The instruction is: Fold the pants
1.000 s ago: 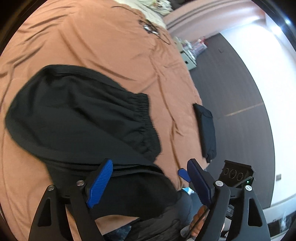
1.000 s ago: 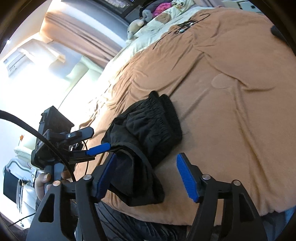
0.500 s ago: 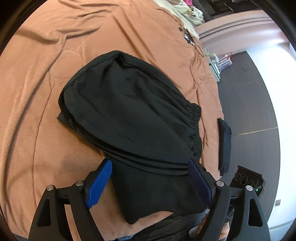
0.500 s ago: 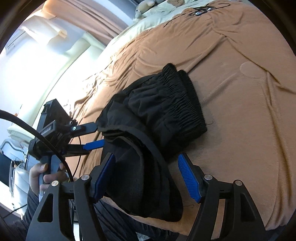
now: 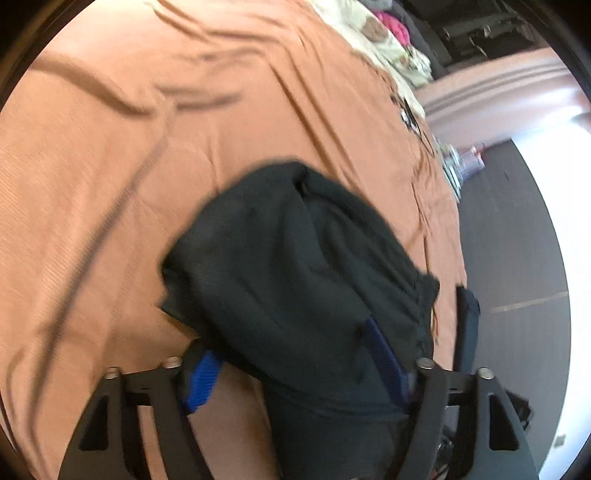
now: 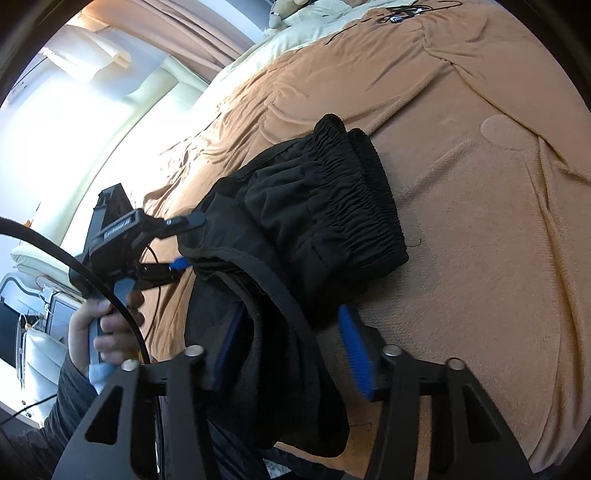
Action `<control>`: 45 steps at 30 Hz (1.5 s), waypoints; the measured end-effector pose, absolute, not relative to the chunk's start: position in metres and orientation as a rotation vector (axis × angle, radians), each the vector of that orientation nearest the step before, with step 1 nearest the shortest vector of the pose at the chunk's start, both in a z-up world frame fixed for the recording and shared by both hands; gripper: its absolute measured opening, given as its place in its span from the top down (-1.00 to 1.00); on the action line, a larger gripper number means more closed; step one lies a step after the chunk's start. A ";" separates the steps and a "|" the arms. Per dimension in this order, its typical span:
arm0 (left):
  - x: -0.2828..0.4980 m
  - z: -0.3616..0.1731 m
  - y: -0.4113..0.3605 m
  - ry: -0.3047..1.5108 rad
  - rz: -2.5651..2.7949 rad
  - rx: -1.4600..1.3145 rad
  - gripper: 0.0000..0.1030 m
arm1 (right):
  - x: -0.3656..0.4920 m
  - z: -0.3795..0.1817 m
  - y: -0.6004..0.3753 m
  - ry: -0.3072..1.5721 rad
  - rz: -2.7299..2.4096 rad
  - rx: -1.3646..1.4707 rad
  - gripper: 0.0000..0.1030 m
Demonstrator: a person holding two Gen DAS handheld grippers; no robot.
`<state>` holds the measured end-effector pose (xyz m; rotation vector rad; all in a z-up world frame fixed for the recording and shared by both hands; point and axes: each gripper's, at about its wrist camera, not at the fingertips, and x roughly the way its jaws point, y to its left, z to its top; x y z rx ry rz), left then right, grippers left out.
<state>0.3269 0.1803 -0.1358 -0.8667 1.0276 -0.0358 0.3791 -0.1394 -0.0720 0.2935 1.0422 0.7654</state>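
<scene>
- black pants (image 5: 306,280) bunched on the orange bedspread (image 5: 110,184), near end draped btwn both sets of jaws
- left gripper (image 5: 295,373) closing, cloth btwn pads, not pinched yet
- right gripper (image 6: 291,354) closing too, right pad clear of the fabric

The pants (image 6: 317,229) are showing plain black. The blanket (image 6: 480,229) under them is showing orange-brown, one colour. The pads (image 6: 356,356) are showing bright blue on black fingers. At upper left, the curtain (image 6: 192,26) is looking beige-pink.

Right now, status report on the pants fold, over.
Left gripper and right gripper closing around black pants. Pants bunched at blanket edge. Nothing in the way.
</scene>
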 end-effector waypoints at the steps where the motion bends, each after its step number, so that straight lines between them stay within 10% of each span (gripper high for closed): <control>1: 0.327 -0.133 0.185 1.017 -0.018 -0.866 -0.09 | 0.379 -0.072 -0.139 1.040 0.769 0.289 0.34; 5: 0.329 -0.123 0.191 1.005 0.017 -0.836 0.69 | 0.374 -0.071 -0.138 1.032 0.780 0.270 0.56; 45: 0.482 -0.082 0.081 1.062 -0.194 -0.624 0.85 | 0.354 -0.070 -0.189 0.978 0.806 0.352 0.93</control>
